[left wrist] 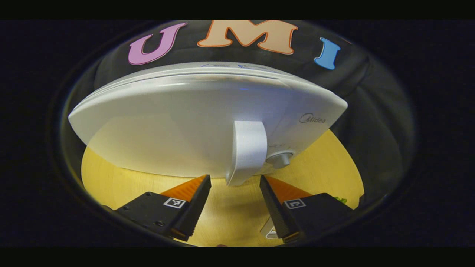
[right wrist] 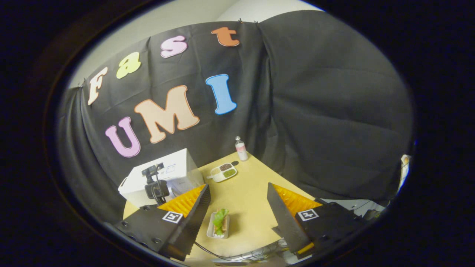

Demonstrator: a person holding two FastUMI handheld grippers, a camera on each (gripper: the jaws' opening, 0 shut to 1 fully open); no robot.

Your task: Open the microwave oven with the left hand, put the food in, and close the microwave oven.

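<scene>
The white microwave [left wrist: 193,126] stands close in front of my left gripper [left wrist: 234,178], its door flush with the body. The vertical door handle [left wrist: 248,152] hangs just beyond the open fingers, its lower end level with the tips and untouched. A round knob [left wrist: 280,159] sits right of the handle. In the right gripper view the microwave [right wrist: 174,167] stands at the table's left, with the left gripper's body [right wrist: 156,187] before it. The food, a sandwich with green lettuce on a small white tray [right wrist: 219,222], lies on the table below my open right gripper [right wrist: 237,187], which holds nothing.
A wooden table [right wrist: 252,207] carries everything. A divided white dish [right wrist: 223,171] with fillings and a small bottle [right wrist: 241,148] stand near the far corner by the black cloth wall. Cables [right wrist: 237,256] trail along the table's near edge.
</scene>
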